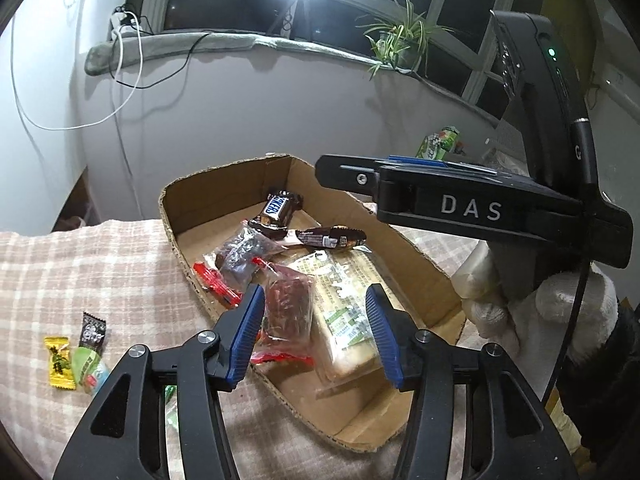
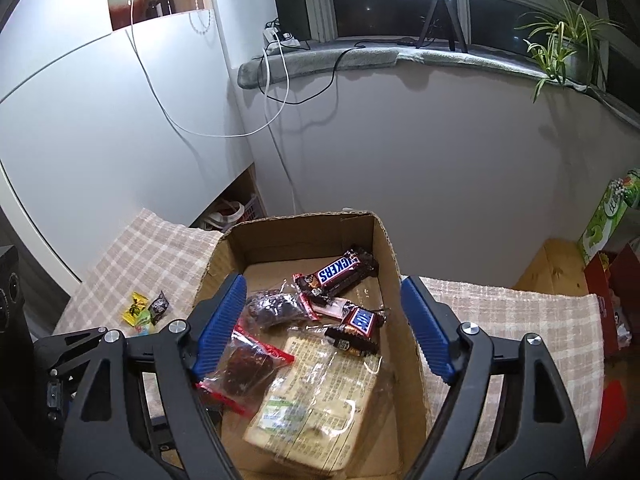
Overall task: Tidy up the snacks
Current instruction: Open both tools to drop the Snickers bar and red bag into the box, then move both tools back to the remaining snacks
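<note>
A shallow cardboard box [image 1: 420, 264] [image 2: 224, 252] sits on a checked cloth. It holds a Snickers bar [image 1: 278, 206] [image 2: 340, 270], a second small Snickers [image 2: 362, 320], dark snack packets [image 1: 288, 308] [image 2: 244, 368] and a large wrapped cracker pack [image 1: 344, 312] [image 2: 316, 408]. My left gripper [image 1: 316, 332] is open and empty above the near end of the box. My right gripper [image 2: 324, 328] is open and empty over the box; it also shows in the left wrist view [image 1: 460, 204], held by a white-gloved hand.
Three small candies [image 1: 76, 354] [image 2: 146, 308] lie on the cloth [image 1: 80, 272] left of the box. A green carton [image 2: 608, 216] and red packs [image 2: 612, 304] stand at the right. A wall and windowsill with a plant [image 2: 560, 48] are behind.
</note>
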`<action>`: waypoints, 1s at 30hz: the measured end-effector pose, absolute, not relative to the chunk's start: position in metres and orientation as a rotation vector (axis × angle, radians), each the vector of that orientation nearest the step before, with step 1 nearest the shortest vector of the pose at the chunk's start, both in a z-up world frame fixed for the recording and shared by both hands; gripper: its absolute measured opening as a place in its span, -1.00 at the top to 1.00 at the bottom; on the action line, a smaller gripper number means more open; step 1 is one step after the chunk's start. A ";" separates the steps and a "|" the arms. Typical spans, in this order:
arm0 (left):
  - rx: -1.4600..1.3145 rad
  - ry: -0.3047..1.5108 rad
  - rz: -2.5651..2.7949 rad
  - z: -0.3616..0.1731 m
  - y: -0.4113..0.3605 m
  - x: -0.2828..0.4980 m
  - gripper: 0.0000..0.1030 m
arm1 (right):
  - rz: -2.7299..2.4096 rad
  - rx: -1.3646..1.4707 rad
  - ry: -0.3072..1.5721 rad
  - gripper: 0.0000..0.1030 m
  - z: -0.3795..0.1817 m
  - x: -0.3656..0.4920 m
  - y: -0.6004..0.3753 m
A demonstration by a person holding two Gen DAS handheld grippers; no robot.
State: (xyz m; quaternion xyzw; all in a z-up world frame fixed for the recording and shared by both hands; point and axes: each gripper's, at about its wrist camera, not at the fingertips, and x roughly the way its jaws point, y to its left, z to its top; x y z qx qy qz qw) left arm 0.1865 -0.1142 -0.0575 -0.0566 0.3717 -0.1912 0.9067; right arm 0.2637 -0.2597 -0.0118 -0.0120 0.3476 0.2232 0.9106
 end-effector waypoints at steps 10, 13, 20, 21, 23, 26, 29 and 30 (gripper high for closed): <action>-0.145 0.738 -0.376 -0.045 -0.087 0.163 -0.01 | 0.473 0.011 0.687 -0.59 0.004 0.224 -0.255; -0.155 0.729 -0.359 -0.042 -0.074 0.156 -0.01 | 0.482 0.021 0.684 -0.59 0.007 0.211 -0.250; -0.207 0.717 -0.282 -0.043 -0.025 0.139 -0.01 | 0.527 0.018 0.675 -0.59 0.009 0.177 -0.232; -0.213 0.717 -0.271 -0.044 -0.018 0.137 -0.01 | 0.540 0.021 0.675 -0.59 0.009 0.171 -0.229; -0.231 0.718 -0.243 -0.046 -0.001 0.133 -0.01 | 0.568 0.032 0.677 -0.59 0.008 0.161 -0.223; -0.255 0.718 -0.203 -0.050 0.022 0.126 -0.01 | 0.603 0.038 0.679 -0.59 0.004 0.146 -0.211; -0.271 0.717 -0.162 -0.054 0.043 0.119 -0.01 | 0.650 0.036 0.692 -0.59 -0.005 0.130 -0.192; -0.274 0.717 -0.154 -0.055 0.047 0.116 -0.01 | 0.657 0.032 0.694 -0.59 -0.007 0.128 -0.187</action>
